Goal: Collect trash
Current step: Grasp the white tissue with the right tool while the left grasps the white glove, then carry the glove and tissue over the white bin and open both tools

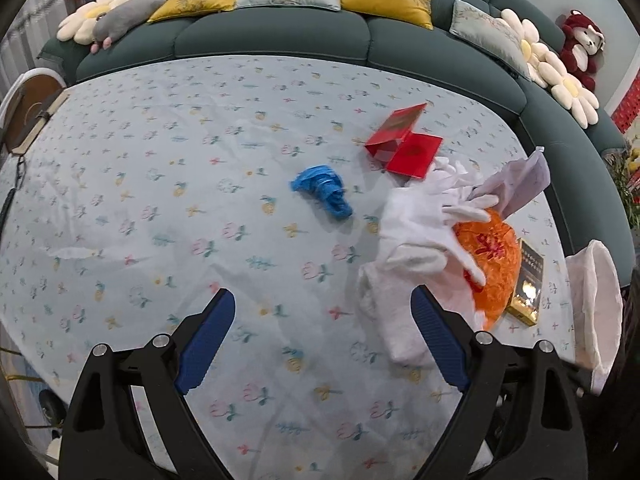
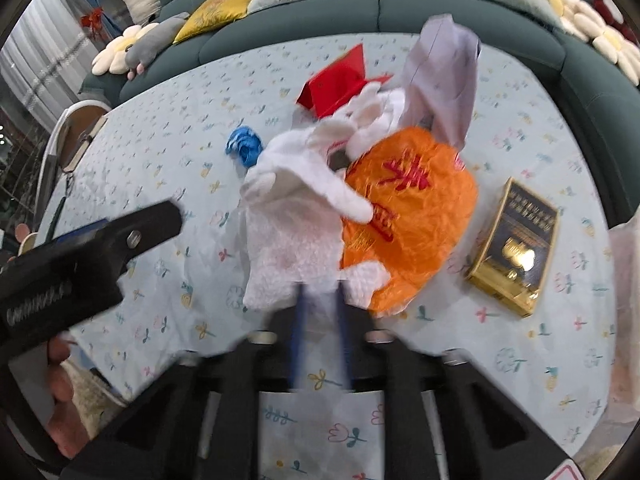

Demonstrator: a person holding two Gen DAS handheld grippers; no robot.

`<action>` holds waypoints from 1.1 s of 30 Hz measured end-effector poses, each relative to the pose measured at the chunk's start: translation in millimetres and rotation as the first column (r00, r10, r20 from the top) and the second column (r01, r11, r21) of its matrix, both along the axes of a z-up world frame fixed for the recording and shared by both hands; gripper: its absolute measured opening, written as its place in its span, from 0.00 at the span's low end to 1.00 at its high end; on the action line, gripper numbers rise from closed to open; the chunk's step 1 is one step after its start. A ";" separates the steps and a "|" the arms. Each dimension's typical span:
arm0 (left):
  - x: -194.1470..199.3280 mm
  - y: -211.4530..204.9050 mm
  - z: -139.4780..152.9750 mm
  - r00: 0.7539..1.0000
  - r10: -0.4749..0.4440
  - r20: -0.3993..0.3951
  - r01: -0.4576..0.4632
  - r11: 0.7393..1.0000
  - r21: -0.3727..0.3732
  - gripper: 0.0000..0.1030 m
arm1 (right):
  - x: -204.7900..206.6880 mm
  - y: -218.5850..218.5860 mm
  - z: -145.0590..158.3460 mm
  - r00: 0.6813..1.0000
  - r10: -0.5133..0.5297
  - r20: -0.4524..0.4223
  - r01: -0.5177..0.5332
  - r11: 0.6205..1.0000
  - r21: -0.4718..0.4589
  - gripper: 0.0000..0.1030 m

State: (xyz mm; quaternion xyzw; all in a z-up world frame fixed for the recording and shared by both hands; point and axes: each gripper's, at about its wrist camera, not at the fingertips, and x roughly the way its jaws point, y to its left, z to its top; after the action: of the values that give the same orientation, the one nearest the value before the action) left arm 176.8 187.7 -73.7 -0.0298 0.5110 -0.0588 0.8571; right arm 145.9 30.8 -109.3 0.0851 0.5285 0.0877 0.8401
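Note:
A bundle of white gloves (image 2: 288, 216), a crumpled orange plastic bag (image 2: 412, 216) and a pale sheet of paper (image 2: 444, 72) hangs at the tips of my right gripper (image 2: 322, 292). The narrow, blurred blue fingers are shut on the lower edge of a glove. In the left wrist view the same gloves (image 1: 412, 220) and orange bag (image 1: 492, 256) sit just right of my left gripper (image 1: 322, 294). That gripper is open and holds nothing. A crumpled blue scrap (image 1: 322, 192) lies on the cloth beyond it. An open red box (image 1: 404, 144) lies further back.
A gold and black box (image 2: 516, 248) lies right of the bundle. A floral tablecloth (image 1: 160, 200) covers the table. A dark green sofa (image 1: 280, 36) with cushions and plush toys curves behind it. A pale bag (image 1: 596, 304) is at the right edge, a chair (image 1: 28, 108) at the left.

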 end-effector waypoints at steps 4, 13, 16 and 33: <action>12.0 -18.9 -2.7 0.999 -0.031 -0.007 0.031 0.999 -0.035 0.83 | -9.6 -13.1 7.3 0.999 -0.029 0.024 0.028 0.999 0.030 0.01; 37.9 -62.7 -23.6 0.993 -0.082 -0.085 0.072 0.991 -0.115 0.80 | -17.4 -42.0 12.6 0.996 -0.086 0.017 0.085 0.995 0.046 0.01; 41.5 -68.4 -29.6 0.990 -0.088 -0.113 0.073 0.988 -0.136 0.57 | -17.7 -45.3 11.1 0.995 -0.096 0.010 0.096 0.994 0.048 0.01; 12.0 -57.2 21.2 0.997 -0.077 -0.028 0.070 0.980 -0.186 0.03 | -34.2 -71.5 63.9 0.984 -0.106 0.146 0.096 0.993 0.070 0.01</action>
State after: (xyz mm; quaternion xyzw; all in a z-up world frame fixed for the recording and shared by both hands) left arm 188.8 130.4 -52.5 -0.0916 0.5192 -0.1372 0.8386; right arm 111.8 -40.7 -45.3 0.1312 0.4560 0.0675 0.8777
